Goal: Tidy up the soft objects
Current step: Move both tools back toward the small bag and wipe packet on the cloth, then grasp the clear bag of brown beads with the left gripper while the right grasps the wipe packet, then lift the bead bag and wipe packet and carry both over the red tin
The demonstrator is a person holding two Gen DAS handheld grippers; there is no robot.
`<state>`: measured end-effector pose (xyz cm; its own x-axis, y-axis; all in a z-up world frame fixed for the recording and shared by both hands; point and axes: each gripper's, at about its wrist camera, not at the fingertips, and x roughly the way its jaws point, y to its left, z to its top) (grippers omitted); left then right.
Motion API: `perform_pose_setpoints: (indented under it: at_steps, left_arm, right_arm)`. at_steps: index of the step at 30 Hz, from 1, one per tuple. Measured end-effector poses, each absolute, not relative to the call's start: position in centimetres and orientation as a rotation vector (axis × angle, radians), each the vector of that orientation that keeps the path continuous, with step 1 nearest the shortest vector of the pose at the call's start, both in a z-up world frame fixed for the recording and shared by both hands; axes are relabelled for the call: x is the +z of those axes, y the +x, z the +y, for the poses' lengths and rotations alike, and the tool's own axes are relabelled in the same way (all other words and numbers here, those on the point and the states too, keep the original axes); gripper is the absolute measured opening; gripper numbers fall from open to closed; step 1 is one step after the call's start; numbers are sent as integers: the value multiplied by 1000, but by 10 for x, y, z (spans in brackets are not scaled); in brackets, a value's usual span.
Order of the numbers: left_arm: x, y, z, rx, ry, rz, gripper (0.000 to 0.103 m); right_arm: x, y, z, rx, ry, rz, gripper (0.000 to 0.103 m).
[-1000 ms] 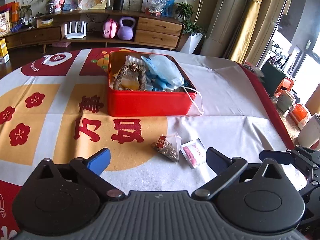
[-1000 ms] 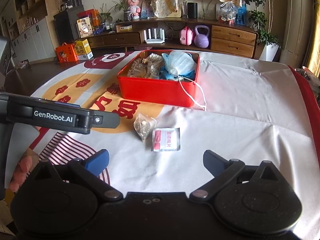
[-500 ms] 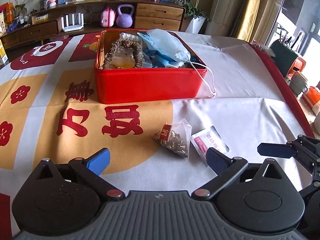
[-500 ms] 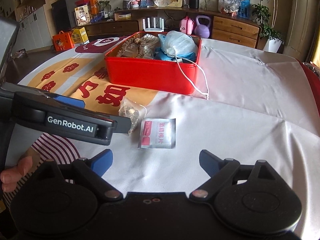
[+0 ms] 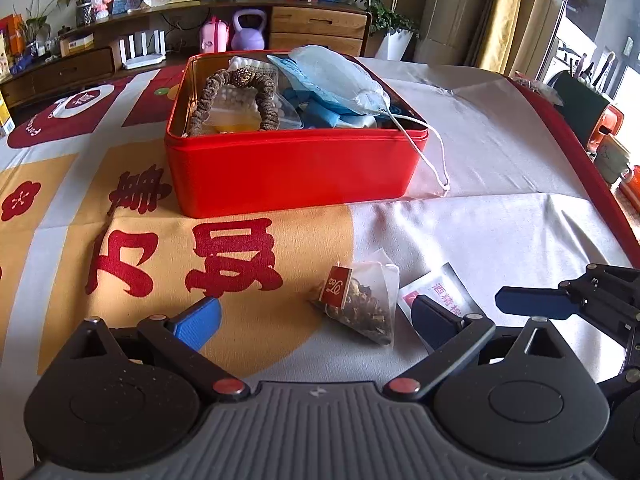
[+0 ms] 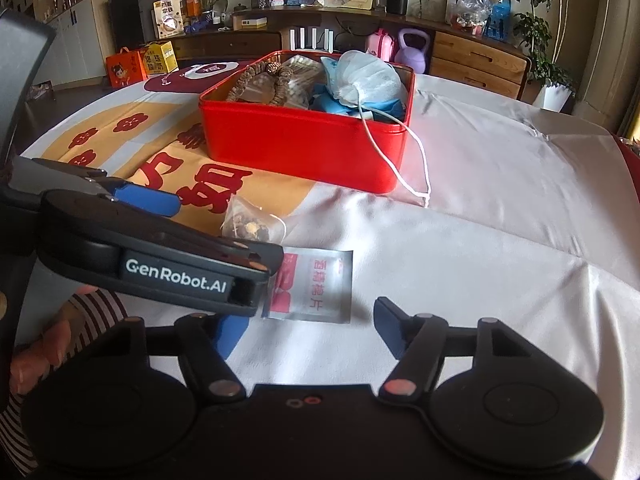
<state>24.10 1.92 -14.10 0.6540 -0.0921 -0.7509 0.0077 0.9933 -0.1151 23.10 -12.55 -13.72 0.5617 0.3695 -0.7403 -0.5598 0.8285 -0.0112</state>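
We judge the sorting mostly done: the red tin [image 5: 296,172] already holds a pale blue face mask [image 5: 332,80], whose white ear loop [image 5: 434,160] trails over the rim onto the tablecloth [image 5: 500,140], plus a brown ribbed scrunchie [image 5: 236,98] and other soft packets we cannot make out. Two items are left on the cloth in front of the tin: a pyramid tea bag [image 5: 360,304] of translucent mesh, lumpy with dried leaves and carrying a small red paper tag, and just beside it a flat, glossy wipe sachet [image 6: 310,288] printed in red. Our left gripper [image 5: 316,316] hangs spread around the tea bag, its blue pads clear of it. Our right gripper [image 6: 308,328] sits low over the sachet with its jaws closing; the sachet lies just ahead of the tips, not yet pinched. Both pieces look thin and limp, so they may crumple or slide on the smooth fabric.
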Motion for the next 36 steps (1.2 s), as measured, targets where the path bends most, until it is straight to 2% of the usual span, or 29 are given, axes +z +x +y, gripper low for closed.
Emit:
perform_pose_setpoints:
  at_steps: [5,8,10,16,25,36]
  left_arm:
    - [-141,244,18,-50,-86,839,97]
    - [-140,245,17,-54,-67,823,84]
    - [-139,245,15,-63,-52,813,72]
    - [-138,244,9,-93,-19,800,46]
    - [-136,243,12,-94,-30,810,24]
    - [-129,235,19,-67,-59,821,20]
  right_arm:
    - [-139,235,-123,553,-260,798,59]
    - [-139,236,-123,554,-260,791,55]
    - [-139,236,-123,553,-260,787,51]
    - [-139,236,-124,553,-257,783,48]
    - [-137,236,-129,539,-226,790,48]
    - [-122,225,-136,529,-204,776,47]
